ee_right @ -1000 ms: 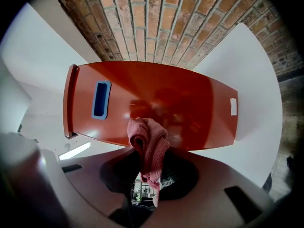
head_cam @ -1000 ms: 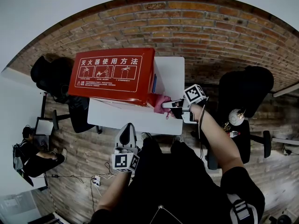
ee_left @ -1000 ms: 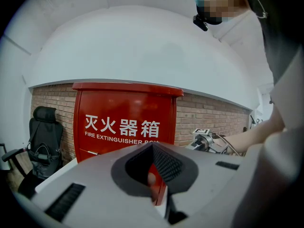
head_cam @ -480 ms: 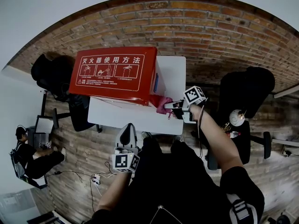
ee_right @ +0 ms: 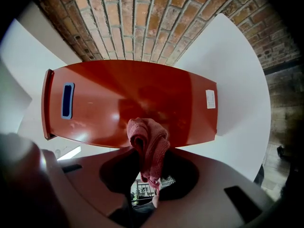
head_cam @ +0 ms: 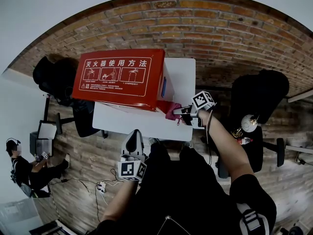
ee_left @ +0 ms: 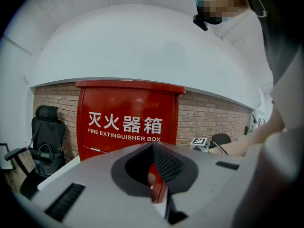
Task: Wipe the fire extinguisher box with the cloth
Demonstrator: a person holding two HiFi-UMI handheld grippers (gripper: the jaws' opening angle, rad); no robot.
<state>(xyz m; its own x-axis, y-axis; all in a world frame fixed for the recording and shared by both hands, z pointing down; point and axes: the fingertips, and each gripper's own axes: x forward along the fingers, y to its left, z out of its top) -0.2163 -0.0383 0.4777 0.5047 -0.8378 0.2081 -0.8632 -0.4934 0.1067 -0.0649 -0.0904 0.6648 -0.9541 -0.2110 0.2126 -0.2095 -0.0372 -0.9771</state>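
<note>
A tall red fire extinguisher box (head_cam: pixel 117 77) with white print stands on a white table (head_cam: pixel 142 124). My right gripper (head_cam: pixel 179 111) is shut on a bunched pink cloth (head_cam: pixel 171 109) and holds it against the box's right side near the lower corner. In the right gripper view the cloth (ee_right: pixel 148 140) sticks up out of the right gripper (ee_right: pixel 148 152) in front of the glossy red side (ee_right: pixel 128 96). My left gripper (head_cam: pixel 133 137) hangs low, short of the table's near edge, jaws together and empty. The left gripper (ee_left: pixel 153 175) faces the box front (ee_left: pixel 126 115).
A brick wall (head_cam: pixel 210 38) runs behind the table. Black office chairs stand at the left (head_cam: pixel 54 77) and right (head_cam: pixel 257 94). A person (head_cam: pixel 22 168) is low at the far left beside cables. A blue handle patch (ee_right: pixel 67 100) sits on the box's side.
The right gripper and cloth have edged slightly along the box's side. The left gripper has stayed put. The person at the far left has shifted.
</note>
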